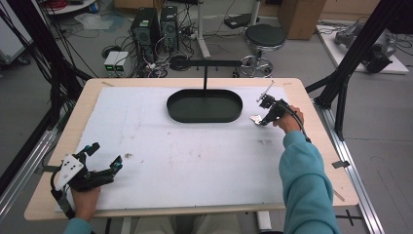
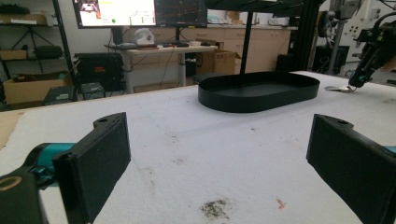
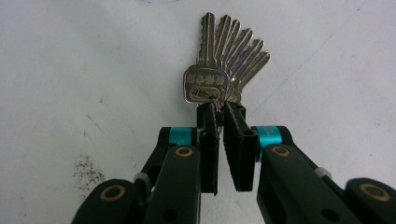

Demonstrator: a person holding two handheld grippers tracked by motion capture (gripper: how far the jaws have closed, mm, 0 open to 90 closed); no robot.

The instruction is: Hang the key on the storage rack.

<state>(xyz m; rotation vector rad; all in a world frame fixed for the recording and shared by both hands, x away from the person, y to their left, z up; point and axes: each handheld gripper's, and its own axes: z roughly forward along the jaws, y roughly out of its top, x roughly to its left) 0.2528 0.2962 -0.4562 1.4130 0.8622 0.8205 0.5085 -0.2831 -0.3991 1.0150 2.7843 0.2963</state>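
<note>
White padding [image 1: 185,161], stained with a few dark specks, covers most of the wooden surface [image 1: 311,97] in the high view. A black oval tray [image 1: 204,106] sits at the upper centre of that frame, with a thin black post rising behind it. At the lower left of the high view, the left tool [image 1: 104,157] rests low over the padding in the person's hand [image 1: 85,200], a grey plate on its top; its jaws stand wide apart. In the left gripper view the 2 black pads [image 2: 98,163] sit at the left and right edges of the frame with bare padding between them, and the tray [image 2: 259,91] lies ahead at upper centre. At the upper right of the high view, the right tool [image 1: 258,119] reaches down to the padding just right of the tray, held by a hand [image 1: 288,119] in a teal sleeve [image 1: 304,185]. In the right gripper view its jaws are drawn narrow, pinched on the heads of a fanned bunch of silver keys [image 3: 224,60] that lies flat on the padding at upper centre of the frame; about 5 blades spread upward. The right tool [image 2: 355,81] also appears at the far right of the left gripper view, its tip touching the keys [image 2: 338,88] beside the tray.
</note>
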